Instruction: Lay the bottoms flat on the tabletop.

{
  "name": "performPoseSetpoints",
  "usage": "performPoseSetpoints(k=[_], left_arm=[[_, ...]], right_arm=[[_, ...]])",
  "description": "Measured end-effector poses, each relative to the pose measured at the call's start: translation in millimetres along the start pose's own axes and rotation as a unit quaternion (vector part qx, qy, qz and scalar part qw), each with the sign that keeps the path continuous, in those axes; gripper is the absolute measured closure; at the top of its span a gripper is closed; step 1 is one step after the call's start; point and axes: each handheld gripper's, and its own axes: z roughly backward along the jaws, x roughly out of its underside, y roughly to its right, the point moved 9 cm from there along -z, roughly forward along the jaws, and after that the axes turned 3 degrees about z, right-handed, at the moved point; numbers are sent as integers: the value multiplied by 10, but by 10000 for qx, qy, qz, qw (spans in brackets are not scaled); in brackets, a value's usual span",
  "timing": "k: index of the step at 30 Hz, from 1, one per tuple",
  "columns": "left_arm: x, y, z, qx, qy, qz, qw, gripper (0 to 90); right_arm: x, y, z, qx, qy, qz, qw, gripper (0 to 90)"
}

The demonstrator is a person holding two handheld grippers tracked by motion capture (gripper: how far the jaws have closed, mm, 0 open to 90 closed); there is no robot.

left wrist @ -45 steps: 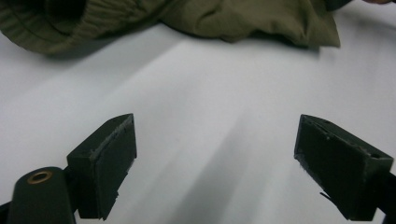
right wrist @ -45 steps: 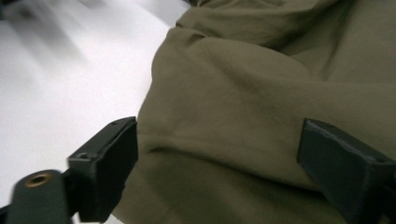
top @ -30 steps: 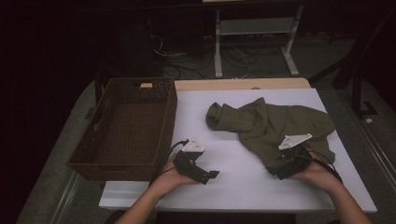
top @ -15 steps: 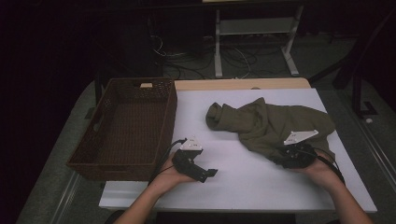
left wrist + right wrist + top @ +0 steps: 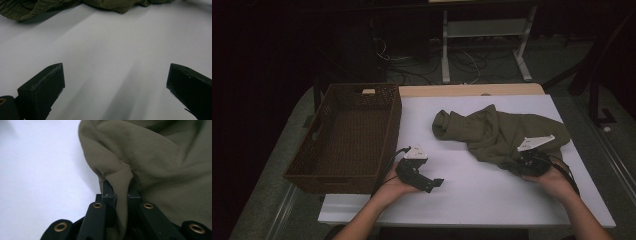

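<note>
An olive-green garment (image 5: 502, 132) lies crumpled on the right half of the white table (image 5: 462, 195). My right gripper (image 5: 519, 167) sits at the garment's near edge; its jaws have just been closing and now pinch a fold of the green cloth (image 5: 120, 182) between them. In the right gripper view the fabric bunches up over my right gripper (image 5: 121, 192). My left gripper (image 5: 434, 184) rests low over bare table to the left of the garment. In its own view my left gripper (image 5: 115, 87) is wide open with nothing between the jaws, and the garment (image 5: 37, 7) lies farther off.
A dark woven basket (image 5: 319, 170) stands at the table's left side, next to my left hand. Behind the table, on the dark floor, are cables and a white stand (image 5: 482, 30). Bare white tabletop lies between the two grippers.
My right gripper has closed its jaws on the garment's near edge. Both hands have stayed about where they were.
</note>
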Motion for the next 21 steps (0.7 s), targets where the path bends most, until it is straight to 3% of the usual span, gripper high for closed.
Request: performPoseSetpoints(k=[11, 21], left_arm=[[0, -2, 2, 13, 19, 2, 10000, 10], [-11, -9, 14, 20, 55, 21, 10000, 10]], right_arm=[[-150, -405, -5, -520, 16, 358, 9980, 815], [-259, -813, -111, -1111, -36, 627, 9918, 814]])
